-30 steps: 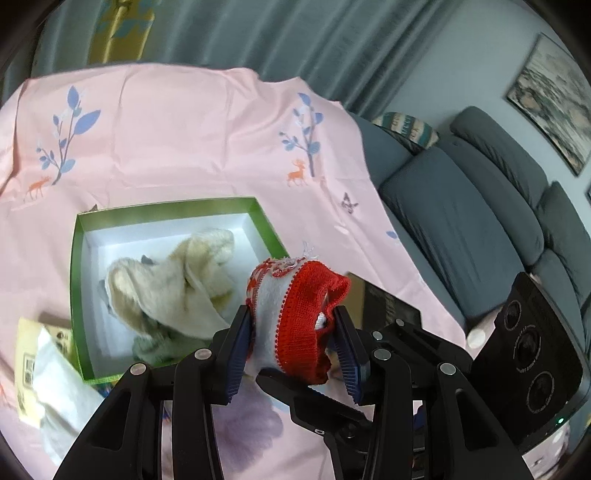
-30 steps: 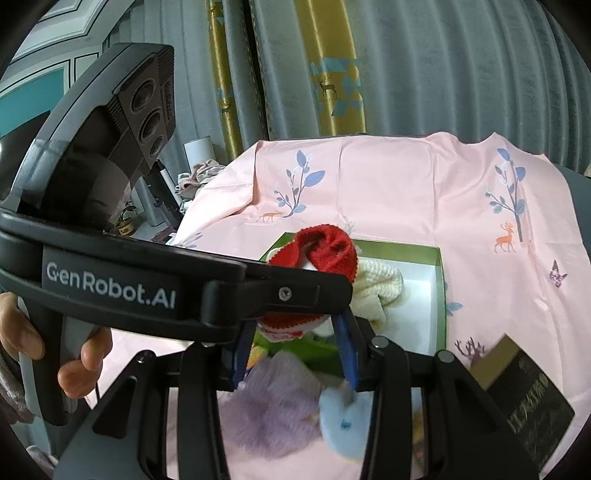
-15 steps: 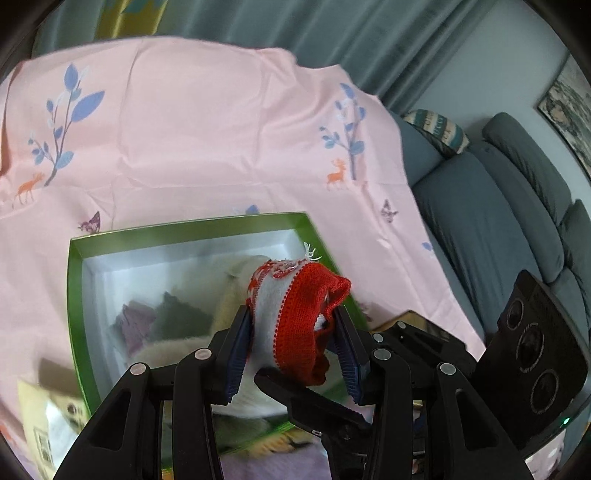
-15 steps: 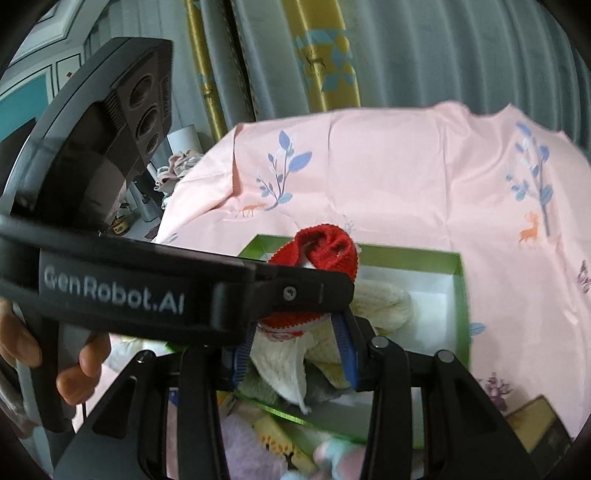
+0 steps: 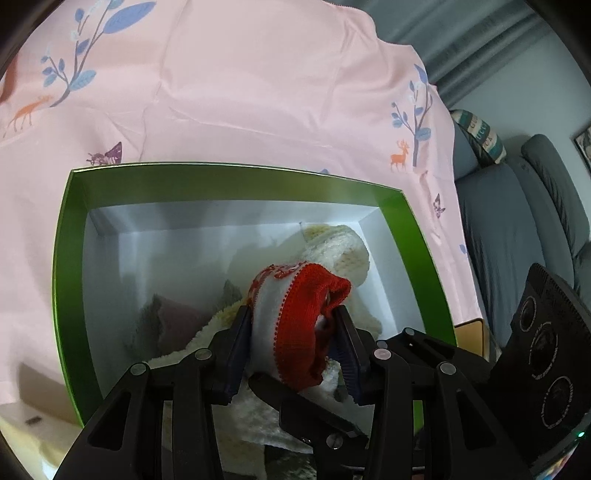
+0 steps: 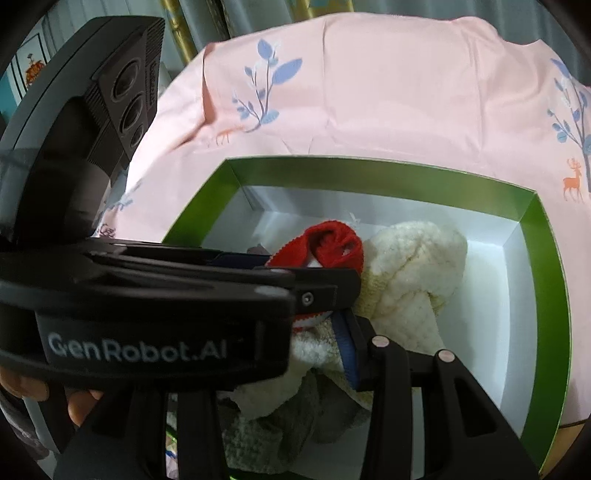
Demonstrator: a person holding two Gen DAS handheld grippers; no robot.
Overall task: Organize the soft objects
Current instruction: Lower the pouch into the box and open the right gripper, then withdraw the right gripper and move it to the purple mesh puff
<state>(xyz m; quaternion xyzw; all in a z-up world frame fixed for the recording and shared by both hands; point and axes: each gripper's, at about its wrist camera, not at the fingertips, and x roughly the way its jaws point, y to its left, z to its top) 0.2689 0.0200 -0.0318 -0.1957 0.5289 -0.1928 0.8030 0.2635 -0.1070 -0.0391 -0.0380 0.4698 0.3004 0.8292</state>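
I have the left gripper (image 5: 295,339) closed on a rolled red and white knitted sock (image 5: 295,317), its blue pads pressing both sides of the roll, and the roll hangs just above the open mouth of the green box (image 5: 66,280). My right gripper (image 6: 321,325) sits right beside it at the near edge of the box; in its own view the left tool crosses in front and hides one finger, so I cannot tell whether its jaws press the same sock or merely stand around it, though they look part open. I judge the step in hand to be dropping the sock into the box, with the carry nearly finished. The next move calls for lowering the roll onto the free white floor at the left of the box and then letting the jaws go, gently enough that the roll does not unwind. Inside the box, just beyond the sock, lies a cream fleecy cloth (image 6: 413,258) bunched toward the right wall, with something grey (image 5: 173,314) under it. The box stands on a pink sheet (image 5: 258,92) printed with blue branches and small orange deer. Past the box to the right there is a grey sofa (image 5: 517,229), and behind the sheet hang curtains (image 6: 258,18)
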